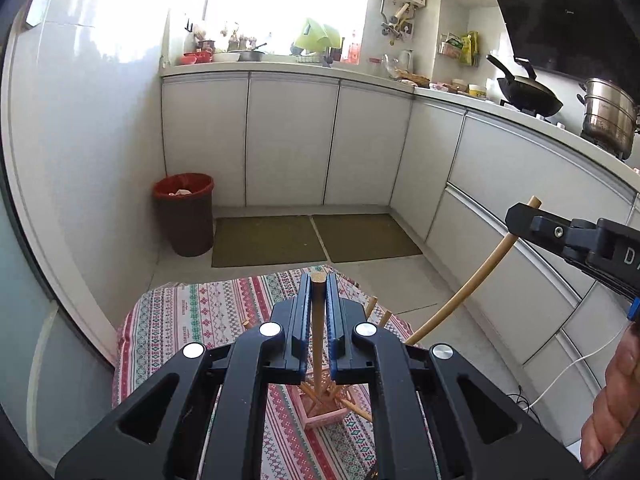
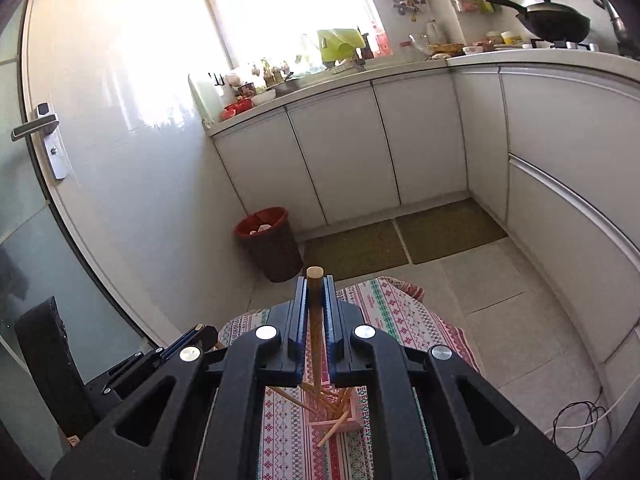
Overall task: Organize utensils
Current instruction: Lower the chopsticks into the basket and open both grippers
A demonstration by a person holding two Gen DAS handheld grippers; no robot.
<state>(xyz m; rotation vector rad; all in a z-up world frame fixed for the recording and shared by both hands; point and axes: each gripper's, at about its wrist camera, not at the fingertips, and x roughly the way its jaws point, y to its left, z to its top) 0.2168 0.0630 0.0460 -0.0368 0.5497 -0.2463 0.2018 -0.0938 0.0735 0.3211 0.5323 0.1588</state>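
— Grippers first: how do they stand?
— The black left gripper with blue-edged fingers (image 1: 319, 292) is clamped on a round wooden stick (image 1: 318, 332), held upright. The matching black right gripper (image 2: 315, 292) pinches a second, darker wooden stick (image 2: 316, 336) the same way.
— Where do the sticks lead?
— Both point down into a small square pink wooden holder (image 2: 344, 420) on the stool covered with a red, green and white patterned cloth (image 1: 192, 320). Other thin wooden sticks (image 2: 334, 432) lean out of that holder at angles.
— And where on the stool?
— The holder sits near the middle of the cloth, below both grippers. From the left wrist, the right gripper's stick (image 1: 472, 280) slants down toward the holder.
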